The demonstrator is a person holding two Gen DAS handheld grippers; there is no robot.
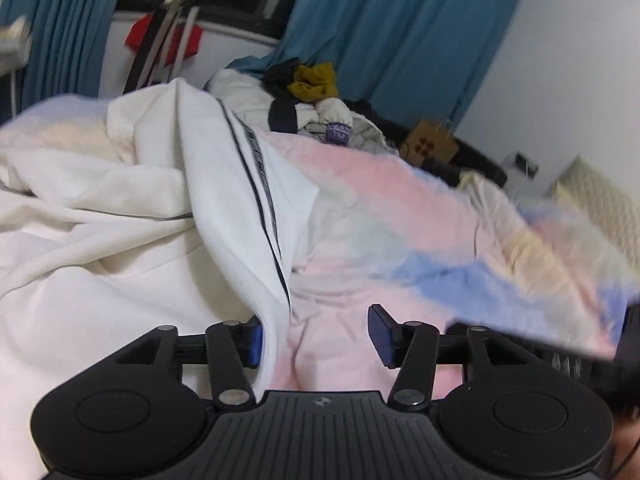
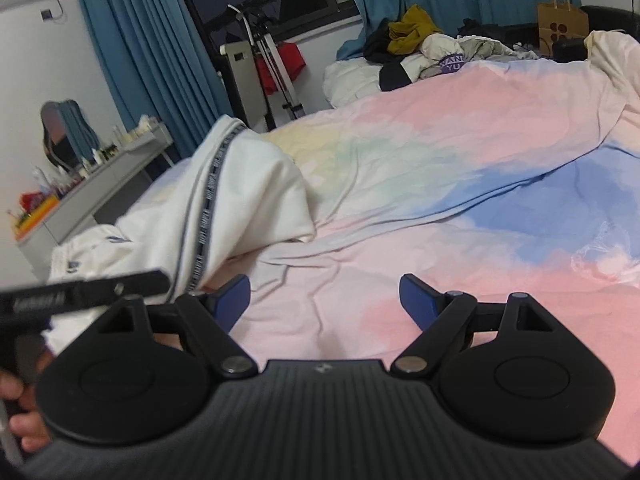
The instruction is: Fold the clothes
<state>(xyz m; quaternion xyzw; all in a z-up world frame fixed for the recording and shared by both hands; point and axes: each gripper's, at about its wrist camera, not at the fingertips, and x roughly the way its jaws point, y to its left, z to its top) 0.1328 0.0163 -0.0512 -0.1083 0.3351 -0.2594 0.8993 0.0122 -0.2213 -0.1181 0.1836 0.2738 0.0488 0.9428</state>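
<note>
**Ana:** Garment point(image 1: 120, 208) first: white, ribbed knit, with a dark striped band point(image 1: 260, 184) running down one edge. It lies bunched on the left half of the bed, over a pastel duvet point(image 1: 400, 208) of pink, blue and pale yellow.

**Ben:** And its edges?

**Ana:** One folded edge hangs down beside the left pad of the left tongs point(image 1: 316, 336). Those tongs stand apart, the right pad clear of the cloth, nothing pinched.

**Ben:** The right tongs point(image 2: 324, 304)?

**Ana:** Wide apart too, hovering over bare pink duvet, just beside the garment's near corner. Nothing between them.

**Ben:** Room to move?

**Ana:** Plenty to the right: smooth, lightly creased duvet runs open to the far side. At the head sits a heap of crumpled clothes point(image 2: 420, 40) with a mustard piece on top, and a brown paper bag point(image 2: 560, 20) behind it. Teal curtains point(image 2: 132, 60) hang beyond.
</note>
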